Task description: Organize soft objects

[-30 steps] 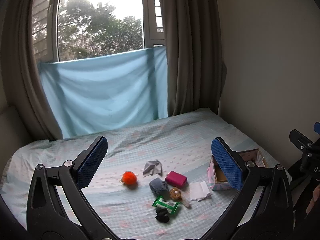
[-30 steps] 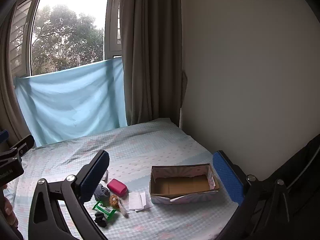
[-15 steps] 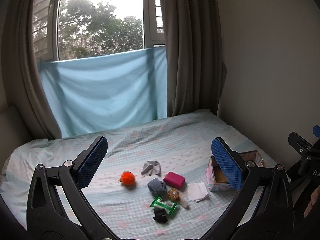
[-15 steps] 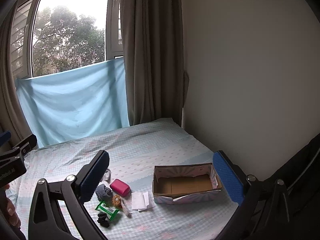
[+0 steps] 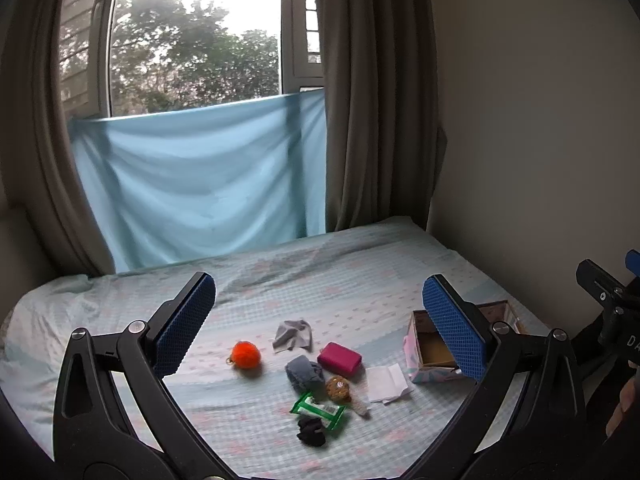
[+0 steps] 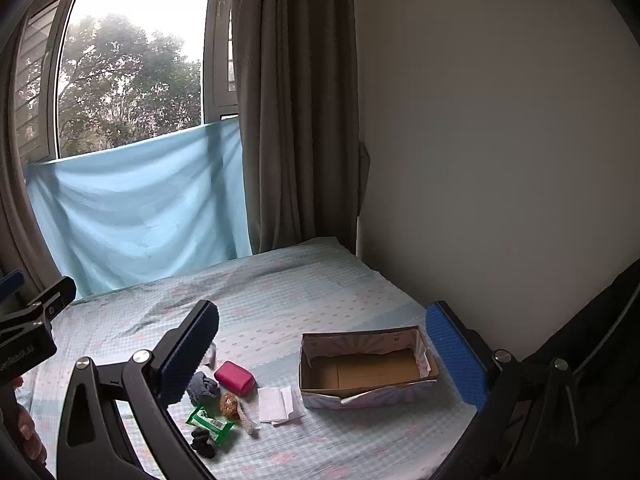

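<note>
Tools, left (image 5: 318, 322) and right (image 6: 322, 350), gape empty above scattered soft objects (image 5: 320, 376).

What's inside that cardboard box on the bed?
The box shows only its bare brown floor in the right wrist view. The strip just behind its near wall is hidden, so something small there couldn't be seen.

Open box (image 6: 366, 368) near wall (image 6: 500, 160); small items (image 5: 320, 376) clustered left; bare bedsheet (image 5: 320, 280) beyond.
</note>
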Demonstrator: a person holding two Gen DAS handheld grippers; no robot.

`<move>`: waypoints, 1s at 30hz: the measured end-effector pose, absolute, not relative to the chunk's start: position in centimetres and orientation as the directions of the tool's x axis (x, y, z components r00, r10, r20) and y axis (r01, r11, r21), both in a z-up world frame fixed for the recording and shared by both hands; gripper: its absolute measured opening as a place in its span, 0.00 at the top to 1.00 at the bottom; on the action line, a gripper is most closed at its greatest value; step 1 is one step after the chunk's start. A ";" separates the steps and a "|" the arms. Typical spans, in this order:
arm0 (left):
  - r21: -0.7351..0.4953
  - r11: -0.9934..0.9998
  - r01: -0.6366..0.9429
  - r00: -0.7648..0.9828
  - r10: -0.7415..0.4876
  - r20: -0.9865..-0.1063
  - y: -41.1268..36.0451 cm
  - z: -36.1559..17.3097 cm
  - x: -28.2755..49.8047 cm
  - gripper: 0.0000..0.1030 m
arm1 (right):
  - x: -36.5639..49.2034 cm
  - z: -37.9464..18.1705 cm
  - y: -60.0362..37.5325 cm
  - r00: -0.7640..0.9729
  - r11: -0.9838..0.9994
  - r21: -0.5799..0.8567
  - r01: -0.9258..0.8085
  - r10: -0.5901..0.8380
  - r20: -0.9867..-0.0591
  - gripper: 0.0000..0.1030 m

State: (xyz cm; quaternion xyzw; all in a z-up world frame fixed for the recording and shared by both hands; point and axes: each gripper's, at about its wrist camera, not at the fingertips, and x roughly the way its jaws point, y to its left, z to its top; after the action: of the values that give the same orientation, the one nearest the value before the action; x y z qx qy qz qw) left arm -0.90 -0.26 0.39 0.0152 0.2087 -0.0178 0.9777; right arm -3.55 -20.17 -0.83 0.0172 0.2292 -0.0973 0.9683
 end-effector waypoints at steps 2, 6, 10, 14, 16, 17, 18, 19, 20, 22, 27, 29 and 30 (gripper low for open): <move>0.022 0.999 0.045 0.912 -0.032 -0.410 -0.3 0.3 -0.9 0.00 | -3.5 -0.7 -20.3 0.875 0.979 -0.010 0.202 -0.185 -0.448 0.00; 0.020 0.998 0.058 0.909 -0.044 -0.414 -0.5 0.2 -0.7 0.00 | -3.5 -0.6 -20.6 0.872 0.977 -0.008 0.214 -0.194 -0.449 0.00; 0.018 0.998 0.065 0.907 -0.052 -0.417 -0.4 0.0 -0.6 0.00 | -3.6 -0.6 -20.6 0.871 0.976 -0.008 0.219 -0.199 -0.450 0.00; 0.017 0.998 0.067 0.908 -0.054 -0.417 -0.6 0.0 -0.5 0.00 | -3.4 -0.3 -20.7 0.871 0.976 -0.007 0.219 -0.198 -0.450 0.00; 0.018 0.998 0.068 0.908 -0.054 -0.416 -0.6 0.1 -0.4 0.00 | -3.2 -0.2 -20.8 0.872 0.976 -0.004 0.219 -0.198 -0.448 0.00; 0.019 0.997 0.068 0.908 -0.054 -0.416 -0.6 0.1 -0.4 0.00 | -3.3 -0.3 -20.8 0.872 0.975 -0.005 0.220 -0.199 -0.448 0.00; 0.020 0.997 0.069 0.907 -0.054 -0.417 -0.8 0.0 -0.3 0.00 | -3.2 -0.3 -20.8 0.872 0.975 -0.005 0.221 -0.200 -0.447 0.00; 0.021 0.997 0.070 0.907 -0.055 -0.416 -0.8 0.0 -0.3 0.00 | -3.2 -0.4 -20.9 0.871 0.975 -0.006 0.221 -0.201 -0.448 0.00; 0.022 0.997 0.070 0.908 -0.055 -0.416 -0.9 0.0 -0.3 0.00 | -3.2 -0.3 -20.9 0.871 0.975 -0.007 0.222 -0.201 -0.447 0.00; 0.022 0.997 0.072 0.907 -0.056 -0.416 -0.9 0.0 -0.3 0.00 | -3.2 -0.3 -20.9 0.871 0.975 -0.006 0.222 -0.201 -0.447 0.00; 0.022 0.997 0.071 0.908 -0.056 -0.416 -1.0 0.0 -0.3 0.00 | -3.2 -0.4 -21.0 0.872 0.975 -0.008 0.222 -0.202 -0.446 0.00; 0.021 0.997 0.070 0.907 -0.055 -0.418 -1.0 0.0 -0.3 0.00 | -3.1 -0.4 -21.1 0.872 0.975 -0.007 0.222 -0.202 -0.447 0.00; 0.020 0.997 0.070 0.907 -0.055 -0.418 -1.0 0.0 -0.2 0.00 | -3.1 -0.4 -21.1 0.871 0.975 -0.007 0.222 -0.201 -0.448 0.00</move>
State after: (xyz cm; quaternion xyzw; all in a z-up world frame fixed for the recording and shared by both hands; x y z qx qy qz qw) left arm -0.24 -0.98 -0.04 0.0174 0.2135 -0.0318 0.9763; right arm -3.10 -21.06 -0.37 0.0225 0.2291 -0.1095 0.9670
